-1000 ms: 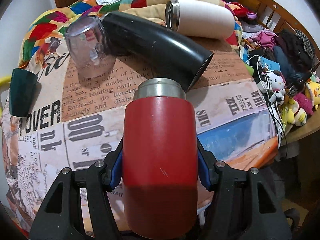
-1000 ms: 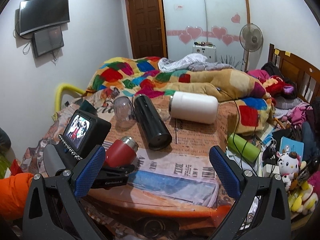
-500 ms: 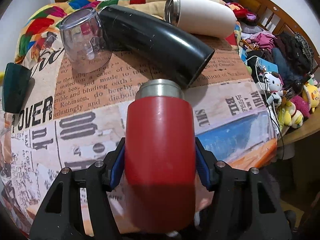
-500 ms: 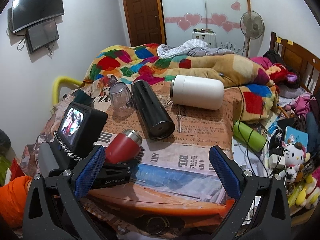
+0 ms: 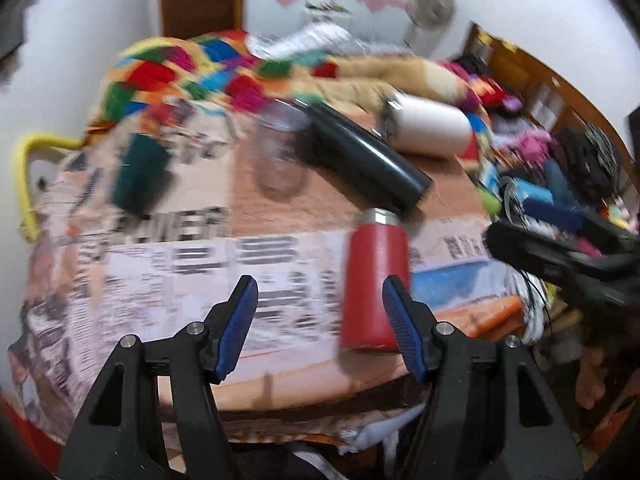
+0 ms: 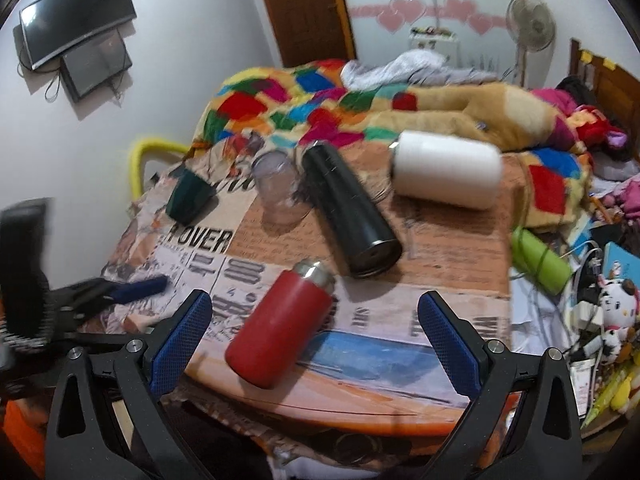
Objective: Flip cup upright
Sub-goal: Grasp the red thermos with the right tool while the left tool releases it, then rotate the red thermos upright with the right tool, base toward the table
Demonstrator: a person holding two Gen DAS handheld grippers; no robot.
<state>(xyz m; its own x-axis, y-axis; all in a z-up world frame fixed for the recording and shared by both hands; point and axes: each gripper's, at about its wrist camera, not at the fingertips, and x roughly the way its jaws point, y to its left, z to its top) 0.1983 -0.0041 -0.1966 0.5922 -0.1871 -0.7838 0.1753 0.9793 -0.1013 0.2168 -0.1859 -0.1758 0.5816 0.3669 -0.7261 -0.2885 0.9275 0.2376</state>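
The red cup point(image 6: 280, 326) with a steel rim stands on the newspaper-covered table point(image 6: 440, 272) near its front edge; it looks tilted in the fisheye right wrist view and upright in the blurred left wrist view point(image 5: 376, 280). My left gripper point(image 5: 320, 324) is open and empty, pulled back, with its right pad beside the cup. The left gripper also shows in the right wrist view point(image 6: 132, 292) at the left. My right gripper point(image 6: 314, 340) is open and empty in front of the cup.
A black flask point(image 6: 348, 212), a white flask point(image 6: 446, 170) and a dark green cup point(image 6: 188, 198) lie on their sides. A clear glass point(image 6: 278, 188) stands mouth down. A green bottle point(image 6: 540, 260) lies at the right edge. Bedding and clutter surround the table.
My left gripper has opened, let go of the red cup and pulled back to the left. The cup now stands free on the table. The right gripper has moved closer.
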